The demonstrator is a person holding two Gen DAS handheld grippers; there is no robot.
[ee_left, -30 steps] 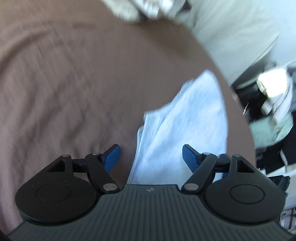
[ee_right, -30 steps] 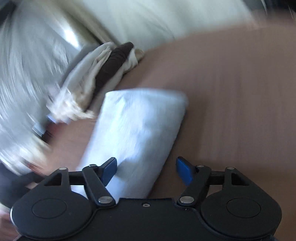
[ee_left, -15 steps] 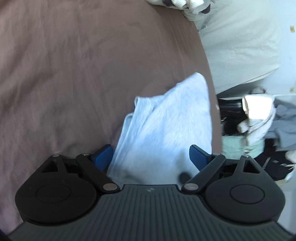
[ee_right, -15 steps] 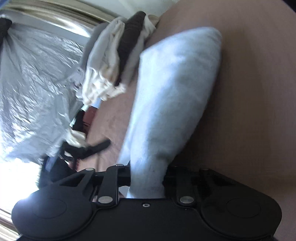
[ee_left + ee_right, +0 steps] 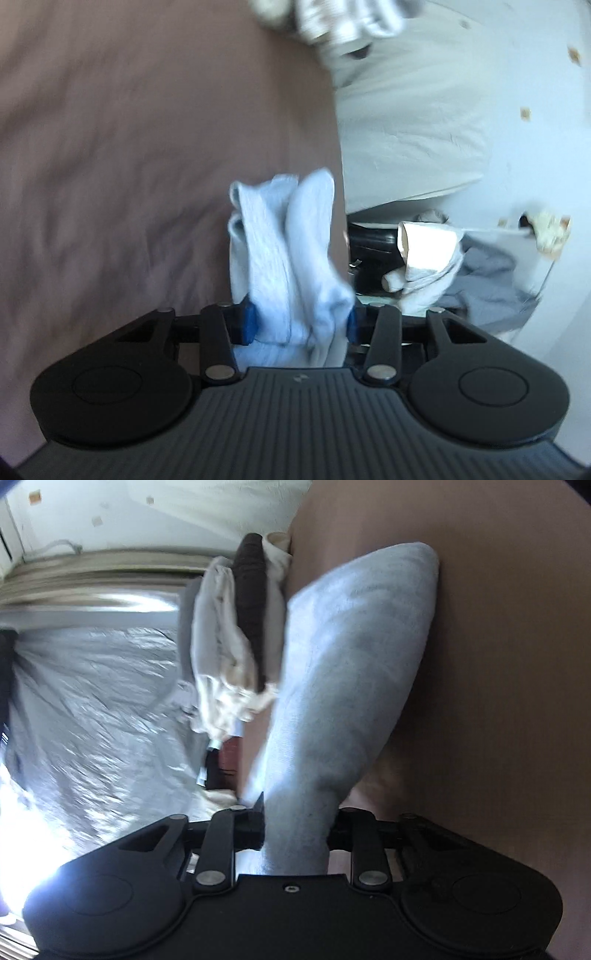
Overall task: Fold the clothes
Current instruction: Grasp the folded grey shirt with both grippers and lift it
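A folded light blue garment (image 5: 284,251) is pinched between the blue pads of my left gripper (image 5: 299,321), which is shut on its near end, above the brown bedsheet (image 5: 129,147). The same light blue garment (image 5: 351,672) shows in the right wrist view, bunched and lifted off the brown bedsheet (image 5: 509,664). My right gripper (image 5: 295,830) is shut on its other end. The cloth hides the fingertips of both grippers.
A stack of folded clothes (image 5: 240,627), white, cream and dark brown, lies at the bed's edge beside the garment. A white pillow (image 5: 406,122) and a patterned cloth (image 5: 343,18) lie at the bed's far end. Clutter (image 5: 443,266) sits beyond the bed's edge.
My left gripper has closed on the blue garment, which lay flat between open jaws before. My right gripper, open one second ago, shut on it and lifted it off the sheet.
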